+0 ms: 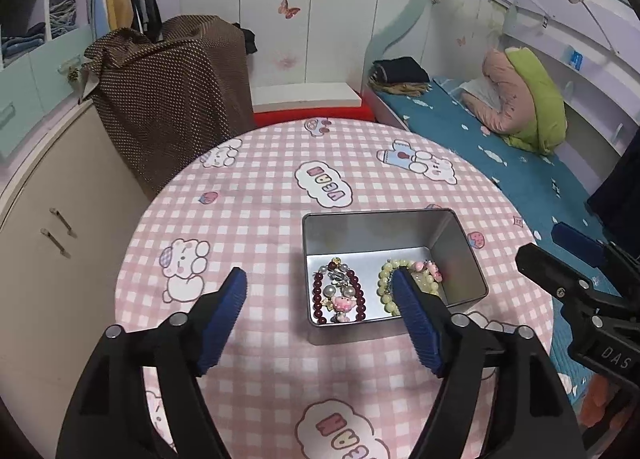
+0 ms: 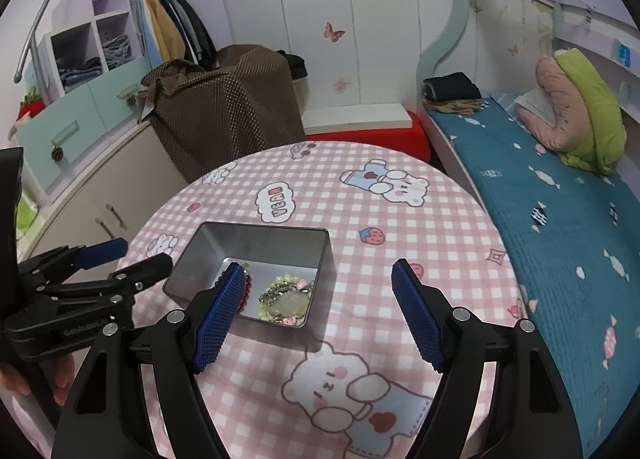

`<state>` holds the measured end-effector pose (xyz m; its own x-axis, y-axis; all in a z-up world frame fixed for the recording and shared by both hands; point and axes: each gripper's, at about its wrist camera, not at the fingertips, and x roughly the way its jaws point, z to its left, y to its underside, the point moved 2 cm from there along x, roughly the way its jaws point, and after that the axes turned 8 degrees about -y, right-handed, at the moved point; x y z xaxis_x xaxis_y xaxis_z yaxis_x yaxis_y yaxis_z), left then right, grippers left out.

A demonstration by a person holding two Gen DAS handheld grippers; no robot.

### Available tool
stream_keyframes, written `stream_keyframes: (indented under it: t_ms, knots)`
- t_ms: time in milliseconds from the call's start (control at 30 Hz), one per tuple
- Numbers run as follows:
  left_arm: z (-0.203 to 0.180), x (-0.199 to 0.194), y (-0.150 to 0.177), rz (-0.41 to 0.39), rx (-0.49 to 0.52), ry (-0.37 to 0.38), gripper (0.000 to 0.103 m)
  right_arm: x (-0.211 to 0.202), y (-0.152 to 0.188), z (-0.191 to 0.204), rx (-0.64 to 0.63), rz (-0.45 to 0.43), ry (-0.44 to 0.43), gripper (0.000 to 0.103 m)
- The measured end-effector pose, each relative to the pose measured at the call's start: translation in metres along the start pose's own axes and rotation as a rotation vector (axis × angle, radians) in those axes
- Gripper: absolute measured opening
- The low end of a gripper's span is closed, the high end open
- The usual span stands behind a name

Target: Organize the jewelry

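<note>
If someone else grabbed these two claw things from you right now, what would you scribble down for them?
Left gripper: open, empty, hovering just in front of the metal tin.
Right gripper: open, empty, hovering at the tin's right side.
Inside the open tin: the dark red bead bracelet with pink charms on the left, the pale yellow bead bracelet on the right.
Done: both bracelets are in the tin, and I see no loose jewelry on the pink checked tablecloth.
Left: possibly nothing but closing up; no lid is in view, so check around the table.
</note>
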<state>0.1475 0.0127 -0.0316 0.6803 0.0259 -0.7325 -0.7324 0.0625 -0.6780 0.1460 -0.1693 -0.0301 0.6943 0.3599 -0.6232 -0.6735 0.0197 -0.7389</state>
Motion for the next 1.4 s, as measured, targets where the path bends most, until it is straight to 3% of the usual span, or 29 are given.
stream_keyframes:
  t_ms: [467, 1200, 1400]
  knots:
    - [0.003, -0.046, 0.015, -0.062, -0.006, -0.019, 0.081, -0.060, 0.004, 0.023, -0.046, -0.122, 0.053, 0.083]
    - [-0.009, -0.092, 0.031, -0.144, 0.003, -0.023, 0.081, -0.090, 0.021, 0.041, -0.067, -0.156, 0.089, 0.087]
    - [-0.010, -0.096, 0.033, -0.160, 0.001, -0.058, 0.081, -0.091, 0.021, 0.041, -0.061, -0.156, 0.086, 0.087]
